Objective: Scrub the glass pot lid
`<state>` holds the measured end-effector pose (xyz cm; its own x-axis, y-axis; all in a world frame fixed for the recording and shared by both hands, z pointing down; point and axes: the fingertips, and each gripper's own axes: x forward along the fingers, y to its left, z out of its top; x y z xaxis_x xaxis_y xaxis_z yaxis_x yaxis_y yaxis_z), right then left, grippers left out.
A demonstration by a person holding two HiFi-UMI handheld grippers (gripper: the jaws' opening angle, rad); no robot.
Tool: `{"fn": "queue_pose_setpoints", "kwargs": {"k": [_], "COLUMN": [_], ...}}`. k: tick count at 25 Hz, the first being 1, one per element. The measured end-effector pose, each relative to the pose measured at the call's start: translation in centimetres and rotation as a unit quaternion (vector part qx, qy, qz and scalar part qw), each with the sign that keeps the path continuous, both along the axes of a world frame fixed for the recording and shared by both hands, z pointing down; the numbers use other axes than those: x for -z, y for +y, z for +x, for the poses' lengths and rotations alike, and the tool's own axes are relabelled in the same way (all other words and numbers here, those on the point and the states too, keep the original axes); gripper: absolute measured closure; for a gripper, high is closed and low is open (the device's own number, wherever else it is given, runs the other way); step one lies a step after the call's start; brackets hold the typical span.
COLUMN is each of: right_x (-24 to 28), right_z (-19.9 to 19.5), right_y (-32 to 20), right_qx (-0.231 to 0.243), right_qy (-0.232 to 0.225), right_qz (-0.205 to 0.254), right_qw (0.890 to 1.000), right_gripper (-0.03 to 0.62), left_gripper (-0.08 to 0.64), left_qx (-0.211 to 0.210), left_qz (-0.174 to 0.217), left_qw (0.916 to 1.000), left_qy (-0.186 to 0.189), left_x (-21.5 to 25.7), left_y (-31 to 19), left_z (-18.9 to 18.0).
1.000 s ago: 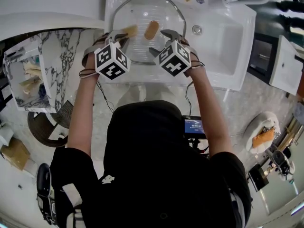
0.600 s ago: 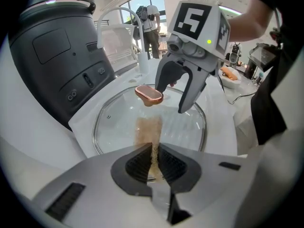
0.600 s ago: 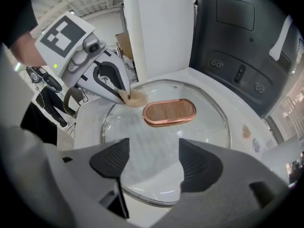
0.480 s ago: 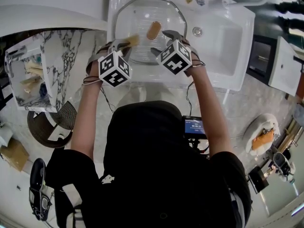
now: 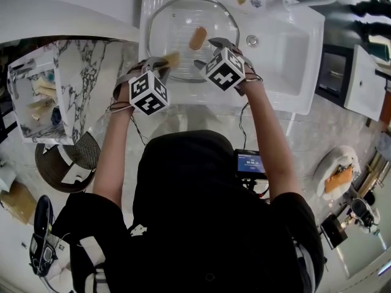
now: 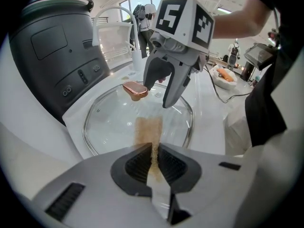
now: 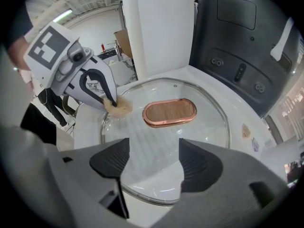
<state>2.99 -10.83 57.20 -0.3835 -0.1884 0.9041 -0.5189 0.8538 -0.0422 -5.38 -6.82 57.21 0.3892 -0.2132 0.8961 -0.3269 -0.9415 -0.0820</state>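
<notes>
Lid [image 5: 177,22]: lies flat in the sink [image 5: 293,60], handle [image 5: 197,38] up; we judge the upper face is the one offered for scrubbing.
Left hand-held gripper [image 6: 152,158]: clenched on a tan sponge [image 6: 148,129], whose free end meets the glass near the lid's near-left rim.
Right hand-held gripper [image 7: 151,163]: released and empty, over the near rim; we judge it placed to steady the lid.
Room: bare glass ahead of the sponge; sink wall close on the left, open basin toward the drain [image 5: 253,39].
</notes>
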Motion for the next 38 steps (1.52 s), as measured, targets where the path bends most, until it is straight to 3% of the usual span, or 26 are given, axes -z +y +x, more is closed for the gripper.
{"fn": "queue_pose_setpoints", "kwargs": {"k": [13,21,26,31,38], "right_x": [0.3,2.9,6.2,10.2,16.1], "right_z": [0.2,0.7,0.8,0.6,-0.9], "right_y": [0.2,1.1,1.0,0.8,1.9], "right_qx": [-0.018,-0.043,-0.071,-0.109,-0.138], "right_qy": [0.014,0.017,0.001,-0.029,-0.065], "right_qz": [0.002,0.015,0.055,0.104,0.173], "right_qw": [1.0,0.999,0.996,0.988,0.973], "right_gripper": [0.296,0.396,0.487,0.573,0.594], "left_gripper": [0.543,0.543,0.543,0.543,0.543], "left_qx": [0.043,0.083,0.108,0.104,0.112], "left_qz": [-0.001,0.016,0.033,0.059,0.107], "left_qw": [0.9982,0.993,0.9876,0.9847,0.9713], "left_qy": [0.043,0.083,0.109,0.127,0.181], "left_x": [2.4,5.5,8.2,11.1,16.4], "left_y": [0.0,-0.7,-1.5,-1.4,-0.5], "left_z": [-0.1,-0.6,-0.8,-1.2,-1.3]}}
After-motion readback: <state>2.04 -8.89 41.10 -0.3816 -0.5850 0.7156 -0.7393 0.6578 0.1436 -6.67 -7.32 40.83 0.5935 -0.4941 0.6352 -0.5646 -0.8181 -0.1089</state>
